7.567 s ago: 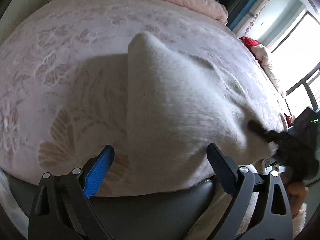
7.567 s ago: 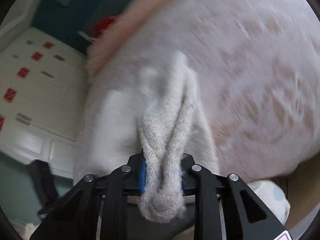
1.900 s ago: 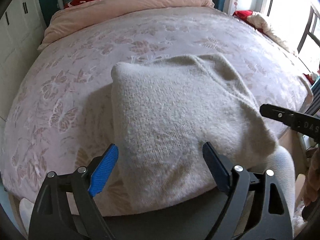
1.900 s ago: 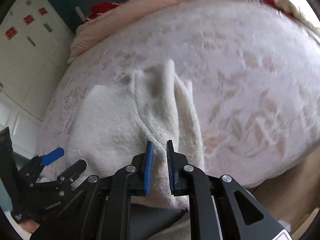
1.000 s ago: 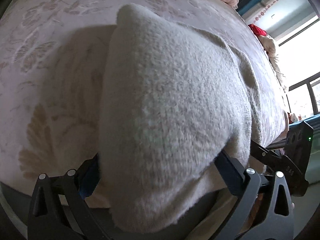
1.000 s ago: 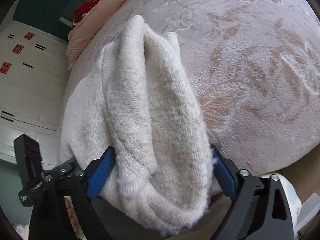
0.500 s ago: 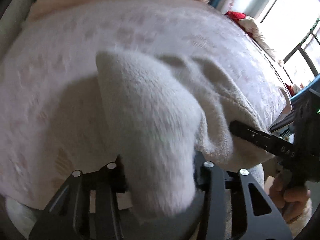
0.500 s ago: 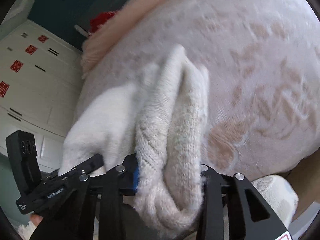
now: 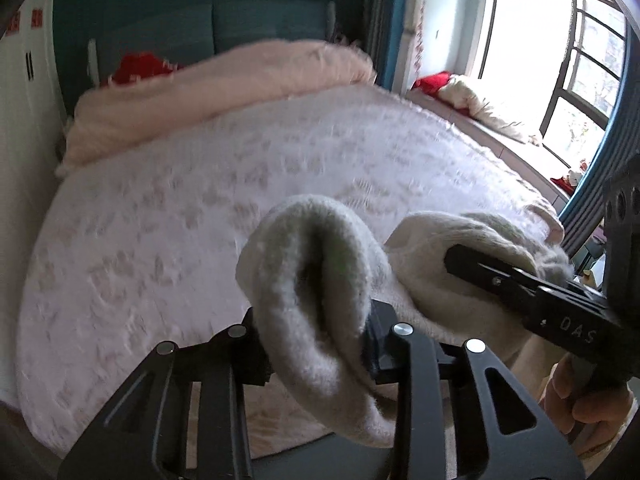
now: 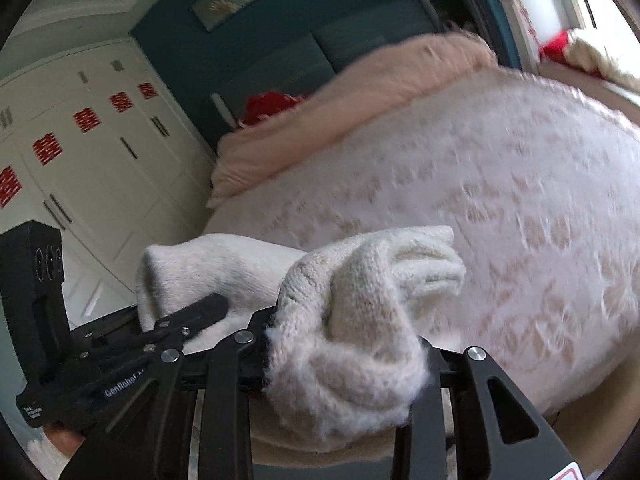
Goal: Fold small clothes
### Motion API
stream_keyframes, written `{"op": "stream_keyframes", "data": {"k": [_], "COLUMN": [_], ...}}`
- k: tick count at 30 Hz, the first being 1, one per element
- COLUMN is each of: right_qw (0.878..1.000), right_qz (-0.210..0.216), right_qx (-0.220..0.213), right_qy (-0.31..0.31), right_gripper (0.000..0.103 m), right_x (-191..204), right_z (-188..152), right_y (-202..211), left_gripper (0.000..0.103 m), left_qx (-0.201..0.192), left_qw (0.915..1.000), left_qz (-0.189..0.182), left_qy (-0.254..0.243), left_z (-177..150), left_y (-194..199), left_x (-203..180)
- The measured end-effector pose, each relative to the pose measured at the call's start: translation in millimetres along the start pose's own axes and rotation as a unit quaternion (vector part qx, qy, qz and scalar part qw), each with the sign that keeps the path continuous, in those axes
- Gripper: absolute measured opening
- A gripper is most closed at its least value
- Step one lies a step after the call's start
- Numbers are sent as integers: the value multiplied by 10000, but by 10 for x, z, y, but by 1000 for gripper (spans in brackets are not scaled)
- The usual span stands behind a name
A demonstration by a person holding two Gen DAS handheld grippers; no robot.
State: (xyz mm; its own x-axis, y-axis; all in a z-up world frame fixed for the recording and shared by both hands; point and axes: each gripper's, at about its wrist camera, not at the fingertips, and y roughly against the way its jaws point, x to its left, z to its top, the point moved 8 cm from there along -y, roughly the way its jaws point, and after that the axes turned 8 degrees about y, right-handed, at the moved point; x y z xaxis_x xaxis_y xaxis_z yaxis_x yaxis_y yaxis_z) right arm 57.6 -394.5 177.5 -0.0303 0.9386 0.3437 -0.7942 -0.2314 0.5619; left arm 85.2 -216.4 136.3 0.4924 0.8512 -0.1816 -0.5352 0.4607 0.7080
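A folded cream knitted sweater hangs bunched above the pink patterned bed, held at two ends. My left gripper has a thick fold of it between its jaws, which are still closing, and the pads press into the wool. In the right wrist view my right gripper pinches the other end of the sweater, its jaws also still closing. The right gripper shows at the right of the left wrist view, and the left gripper at the lower left of the right wrist view. The pads are hidden by wool.
A pink duvet lies rolled at the head of the bed, with a red item behind it. White wardrobe doors stand to the left. A bright window and sill with cushions are on the right.
Both grippers went from wide around the sweater's ends to pinched on them, then rose together, lifting the sweater off the bed. The views now tilt up toward the headboard.
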Motion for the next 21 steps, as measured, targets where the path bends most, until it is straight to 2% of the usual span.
{"op": "stream_keyframes", "data": {"k": [2, 4, 7, 11, 12, 14, 16, 18, 19, 20, 21], "right_qw": [9999, 9995, 9957, 9827, 9803, 9788, 9785, 9751, 9722, 9667, 9619], "right_qz": [-61, -184, -161, 253, 310, 362, 375, 377, 394, 434, 468], "right_qx": [73, 263, 891, 1797, 1913, 1981, 1969, 2108, 2220, 2403, 2574], "right_qy": [36, -30, -215, -378, -371, -368, -480, -579, -635, -759, -787], "right_gripper": [28, 28, 28, 28, 28, 28, 29, 32, 34, 37, 40], "right_x": [-8, -76, -238, -193, -152, -93, -111, -165, -189, -215, -213], "right_z": [46, -61, -496, -1152, -1233, -1284, -1277, -1340, -1397, -1494, -1599], "right_y": [-1, -90, -269, -437, -482, -566, -602, -574, -544, -497, -462], "left_gripper": [31, 31, 31, 28, 27, 27, 28, 37, 37, 44, 63], "left_qx": [-54, -5, 480, 1342, 1515, 1599, 1659, 1768, 1874, 2007, 2080], "left_qw": [10000, 9999, 9979, 9869, 9834, 9810, 9792, 9757, 9720, 9654, 9608], "left_qz": [59, 162, 30, -304, -364, -362, -366, -472, -598, -856, -1005], "left_qy": [-58, 34, 443, 840, 928, 1037, 1110, 1203, 1285, 1426, 1532], "left_z": [51, 14, -250, -968, -1125, -1286, -1329, -1352, -1382, -1425, -1474], "left_y": [40, 9, -111, -267, -298, -334, -333, -297, -258, -183, -128], "left_x": [-8, 88, 329, 622, 657, 708, 754, 777, 797, 848, 890]}}
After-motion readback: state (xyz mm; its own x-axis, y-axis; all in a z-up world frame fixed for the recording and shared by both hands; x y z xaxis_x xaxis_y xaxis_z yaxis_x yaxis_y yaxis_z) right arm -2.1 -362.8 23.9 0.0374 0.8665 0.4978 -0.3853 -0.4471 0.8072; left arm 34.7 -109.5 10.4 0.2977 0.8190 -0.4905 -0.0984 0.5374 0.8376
